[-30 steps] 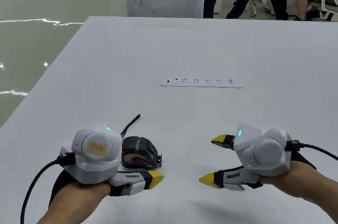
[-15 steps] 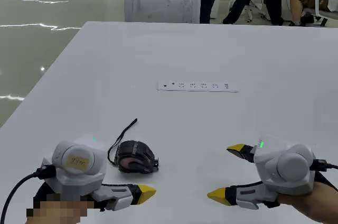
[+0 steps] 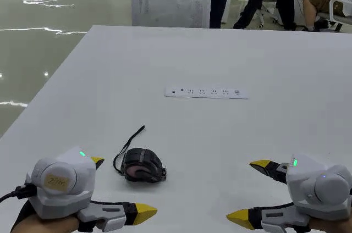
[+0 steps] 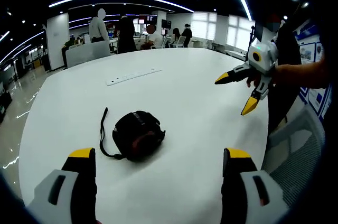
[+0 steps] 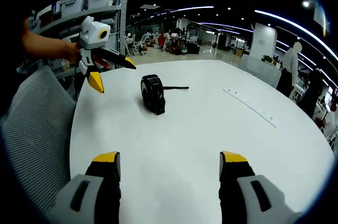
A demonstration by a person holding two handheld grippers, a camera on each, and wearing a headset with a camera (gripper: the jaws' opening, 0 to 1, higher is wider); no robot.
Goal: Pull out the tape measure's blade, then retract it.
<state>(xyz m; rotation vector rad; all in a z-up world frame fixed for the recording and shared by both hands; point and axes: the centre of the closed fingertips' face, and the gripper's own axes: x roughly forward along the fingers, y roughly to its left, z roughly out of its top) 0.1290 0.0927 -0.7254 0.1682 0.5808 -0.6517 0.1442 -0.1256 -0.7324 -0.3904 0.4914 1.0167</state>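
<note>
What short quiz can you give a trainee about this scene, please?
1. True or false: the left tool is shut on the tape measure.
2. What lies on the table beyond the tape measure? A) a power strip B) a cup C) a hammer
3. Fill in: the jaws of the right tool stand ____.
Key: 1 false, the tape measure lies free on the table, apart from both tools; 2 A; 3 open.
</note>
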